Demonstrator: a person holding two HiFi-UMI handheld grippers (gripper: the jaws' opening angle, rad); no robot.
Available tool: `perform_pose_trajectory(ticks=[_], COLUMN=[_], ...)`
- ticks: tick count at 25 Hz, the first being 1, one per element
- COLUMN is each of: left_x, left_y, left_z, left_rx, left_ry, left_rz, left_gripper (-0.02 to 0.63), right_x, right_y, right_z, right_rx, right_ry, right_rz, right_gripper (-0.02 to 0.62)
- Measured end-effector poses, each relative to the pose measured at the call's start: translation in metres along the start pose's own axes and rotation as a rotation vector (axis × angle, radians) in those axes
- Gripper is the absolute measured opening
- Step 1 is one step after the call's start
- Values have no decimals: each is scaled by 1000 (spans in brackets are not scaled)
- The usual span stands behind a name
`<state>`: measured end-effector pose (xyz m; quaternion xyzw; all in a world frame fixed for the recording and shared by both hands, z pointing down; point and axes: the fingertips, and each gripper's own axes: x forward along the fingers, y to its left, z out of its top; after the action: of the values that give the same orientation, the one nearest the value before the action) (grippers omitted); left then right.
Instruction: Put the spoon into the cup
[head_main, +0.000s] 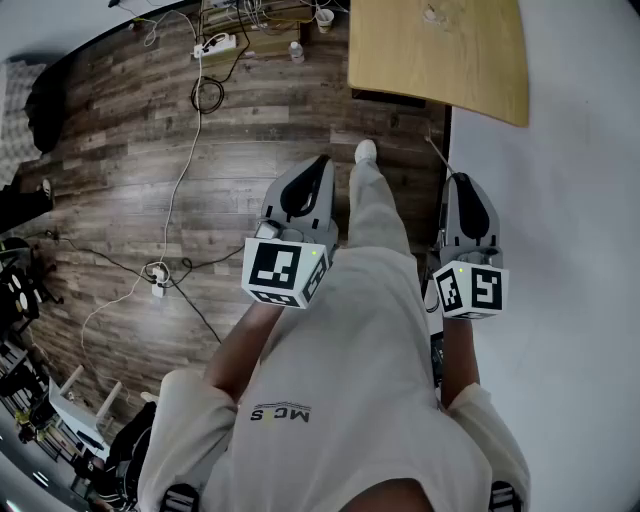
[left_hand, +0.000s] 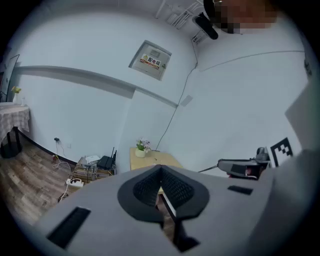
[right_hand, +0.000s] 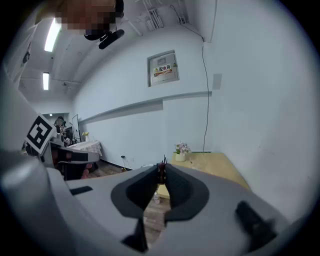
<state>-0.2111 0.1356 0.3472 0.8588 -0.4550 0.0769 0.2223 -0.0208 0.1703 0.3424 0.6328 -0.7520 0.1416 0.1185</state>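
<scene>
left gripper (left_hand: 160, 170) and right gripper (right_hand: 161, 170): jaws together, nothing between them; spoon and cup not in view; step up to the wooden table (head_main: 440, 60), locate both, then part jaws

A flowerpot (right_hand: 180, 155) stands on the table (head_main: 440, 60); cables (head_main: 186, 160) lie on the floor (head_main: 100, 150) to its left.

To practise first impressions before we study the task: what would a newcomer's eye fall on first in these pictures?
The left claw and right claw, each bearing black-and-white square markers, are held out before the person, both shut and empty. Ahead stands a wooden table against the white wall, with a small flower pot on it.
</scene>
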Motion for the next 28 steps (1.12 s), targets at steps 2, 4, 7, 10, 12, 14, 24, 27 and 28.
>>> perform_pose_trajectory(ticks=[2,4,7,10,12,14,24,27,28], left_x=[-19,-35,-48,-57,-59,-59,-79,-77,-74], left_y=[-9,-21,-42,-77,-107,-140,-249,-262,-266], left_z=[-12,-20,-23,-30,-38,-45,-82,-86,-84], left_rx=[16,19,15,39,56,69,76,97,102], left_ry=[20,32,29,19,23,26,33,32,30], left_rz=[-6,-6,1,-4,-16,-31,-6,1,0], left_gripper=[11,11,11,11,11,11,11,11,11], right_x=[-29,-54,-80,-108,-128,-148,-222,-231,-232], right_y=[8,12,7,-6,-16,-26,-84,-99,-103], right_z=[-12,-18,-16,-15,-15,-15,-36,-40,-40], right_rx=[28,29,35,75,86,56,6,27,36], right_ry=[13,21,0,-64,-104,-126,-151,-167,-166], right_rz=[-12,-15,-13,-1,13,28,55,46,44], right_gripper=[57,57,57,57,58,58,58,58,58])
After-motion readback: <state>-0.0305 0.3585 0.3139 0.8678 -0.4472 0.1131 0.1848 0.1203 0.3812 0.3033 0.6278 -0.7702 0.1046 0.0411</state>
